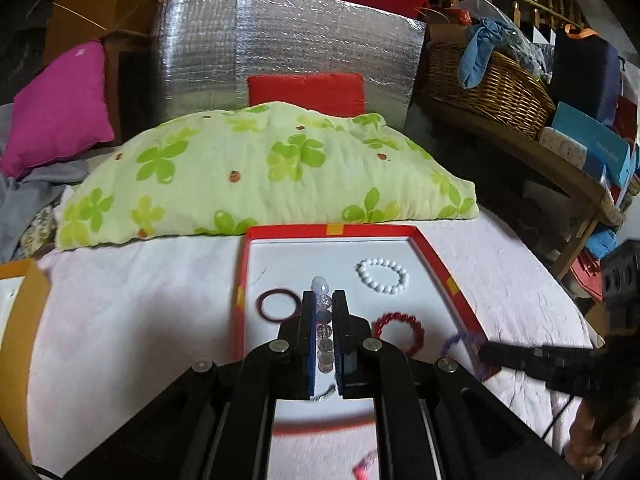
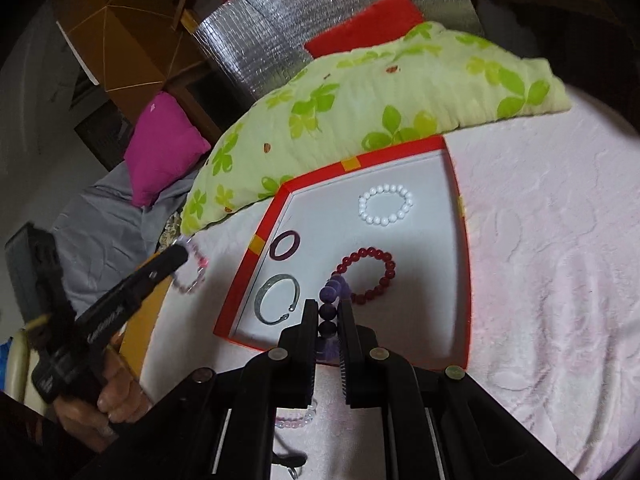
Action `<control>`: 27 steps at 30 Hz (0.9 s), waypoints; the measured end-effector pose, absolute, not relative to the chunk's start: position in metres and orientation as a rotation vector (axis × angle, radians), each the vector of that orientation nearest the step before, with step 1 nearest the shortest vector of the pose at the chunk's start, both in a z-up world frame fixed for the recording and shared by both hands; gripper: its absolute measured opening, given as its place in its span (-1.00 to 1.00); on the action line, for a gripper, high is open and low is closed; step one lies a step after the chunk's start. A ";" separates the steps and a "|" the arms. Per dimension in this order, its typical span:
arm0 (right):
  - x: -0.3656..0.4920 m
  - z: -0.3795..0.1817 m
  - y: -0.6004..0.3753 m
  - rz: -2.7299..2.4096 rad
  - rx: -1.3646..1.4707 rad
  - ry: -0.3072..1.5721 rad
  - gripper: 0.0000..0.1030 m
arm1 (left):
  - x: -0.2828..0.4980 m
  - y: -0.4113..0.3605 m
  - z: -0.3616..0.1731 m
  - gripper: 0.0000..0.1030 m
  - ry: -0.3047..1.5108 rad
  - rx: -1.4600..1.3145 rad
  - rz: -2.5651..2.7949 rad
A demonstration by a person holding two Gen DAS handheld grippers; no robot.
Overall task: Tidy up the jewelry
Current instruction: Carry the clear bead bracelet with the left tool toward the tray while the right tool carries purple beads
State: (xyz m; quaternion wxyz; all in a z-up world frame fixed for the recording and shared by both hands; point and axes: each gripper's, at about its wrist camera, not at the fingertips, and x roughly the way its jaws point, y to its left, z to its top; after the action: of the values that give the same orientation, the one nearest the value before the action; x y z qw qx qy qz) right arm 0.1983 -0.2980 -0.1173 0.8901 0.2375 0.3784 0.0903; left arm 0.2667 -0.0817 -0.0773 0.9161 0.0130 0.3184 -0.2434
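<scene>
A red-rimmed box lid (image 1: 436,256) (image 2: 456,184) with a white floor lies on the bed. In it lie a white bead bracelet (image 1: 382,276) (image 2: 386,204), a red bead bracelet (image 1: 398,326) (image 2: 370,274), a dark bangle (image 1: 279,305) (image 2: 285,245) and a silver open bangle (image 2: 277,298). My left gripper (image 1: 323,300) is shut on a clear pink bead bracelet (image 1: 322,294) (image 2: 192,268), held over the lid's left side. My right gripper (image 2: 327,308) is shut on a purple bead bracelet (image 2: 334,300) (image 1: 460,340) above the lid's near edge.
A green flowered pillow (image 1: 260,176) (image 2: 360,104) lies just behind the lid. An orange box (image 1: 24,320) sits at the left. A wicker basket (image 1: 488,84) and shelf stand at the right. Another pale bead bracelet (image 2: 296,420) lies on the white bedspread (image 2: 540,280) under my right gripper.
</scene>
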 end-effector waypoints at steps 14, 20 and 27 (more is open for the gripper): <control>0.229 -0.135 -0.290 0.332 0.566 0.871 -0.79 | 0.328 -0.135 -0.095 -0.85 0.702 0.067 -0.573; 0.235 -0.143 -0.284 0.345 0.556 0.898 -0.79 | 0.349 -0.155 -0.112 -0.85 0.766 0.057 -0.594; 0.238 -0.153 -0.289 0.299 0.537 0.927 -0.79 | 0.363 -0.167 -0.136 -0.85 0.860 0.083 -0.591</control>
State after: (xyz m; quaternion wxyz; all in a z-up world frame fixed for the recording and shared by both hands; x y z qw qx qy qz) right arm 0.2383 -0.2888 -0.1532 0.8492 0.2549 0.4402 0.1420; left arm 0.3628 -0.1673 -0.1362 0.8661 0.0398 0.4107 -0.2820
